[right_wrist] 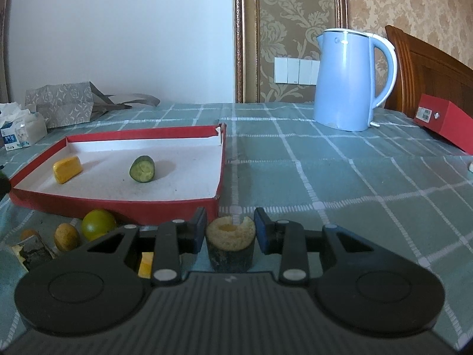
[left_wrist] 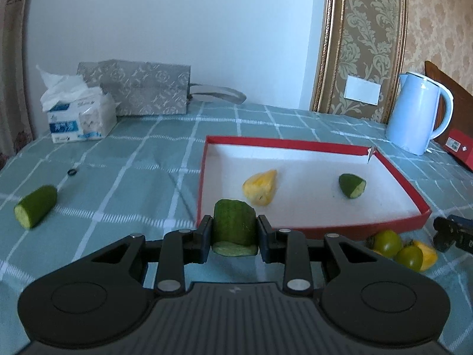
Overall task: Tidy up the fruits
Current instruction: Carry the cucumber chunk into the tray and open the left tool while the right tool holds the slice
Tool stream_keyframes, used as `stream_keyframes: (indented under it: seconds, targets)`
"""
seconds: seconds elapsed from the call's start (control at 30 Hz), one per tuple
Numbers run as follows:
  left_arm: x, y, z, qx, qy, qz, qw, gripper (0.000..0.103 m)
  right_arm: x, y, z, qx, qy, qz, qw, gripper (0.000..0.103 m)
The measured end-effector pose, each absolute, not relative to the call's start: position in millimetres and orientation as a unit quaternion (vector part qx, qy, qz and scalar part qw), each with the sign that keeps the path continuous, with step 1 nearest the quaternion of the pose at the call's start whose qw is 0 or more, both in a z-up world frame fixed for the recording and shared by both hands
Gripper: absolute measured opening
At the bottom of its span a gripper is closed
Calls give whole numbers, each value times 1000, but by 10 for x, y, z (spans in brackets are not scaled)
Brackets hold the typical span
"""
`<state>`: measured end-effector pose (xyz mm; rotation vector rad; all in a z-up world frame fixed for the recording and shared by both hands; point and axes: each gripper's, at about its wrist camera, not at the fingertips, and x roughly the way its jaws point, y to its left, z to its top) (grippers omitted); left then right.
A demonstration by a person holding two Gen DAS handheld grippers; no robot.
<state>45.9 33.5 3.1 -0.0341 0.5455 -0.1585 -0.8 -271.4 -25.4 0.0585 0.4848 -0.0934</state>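
My left gripper (left_wrist: 235,223) is shut on a green cucumber chunk (left_wrist: 235,230), held just above the cloth in front of the near left corner of the red tray (left_wrist: 295,143). Inside the tray lie a yellow fruit piece (left_wrist: 260,188) and a cucumber end (left_wrist: 351,185). Another cucumber chunk (left_wrist: 35,206) lies on the cloth at far left. My right gripper (right_wrist: 230,216) is shut on a dark-skinned chunk with a pale yellow cut face (right_wrist: 230,245), just right of the red tray (right_wrist: 118,204). The yellow piece (right_wrist: 67,169) and cucumber end (right_wrist: 142,168) show here too.
Green tomatoes (left_wrist: 384,242) and a yellow piece (left_wrist: 425,254) lie in front of the tray; a green tomato (right_wrist: 99,224) and a brownish fruit (right_wrist: 67,236) show likewise. A blue kettle (right_wrist: 351,80), red box (right_wrist: 443,124), tissue pack (left_wrist: 79,118) and patterned bag (left_wrist: 142,88) stand behind.
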Motion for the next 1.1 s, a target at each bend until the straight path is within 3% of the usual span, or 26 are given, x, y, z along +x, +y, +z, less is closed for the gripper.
stream_keyframes:
  seconds: [1.1]
  targets:
    - [1538,-606,-18,50,282,-88,954,33,40,-2732,-274,38,253,-39,966,33]
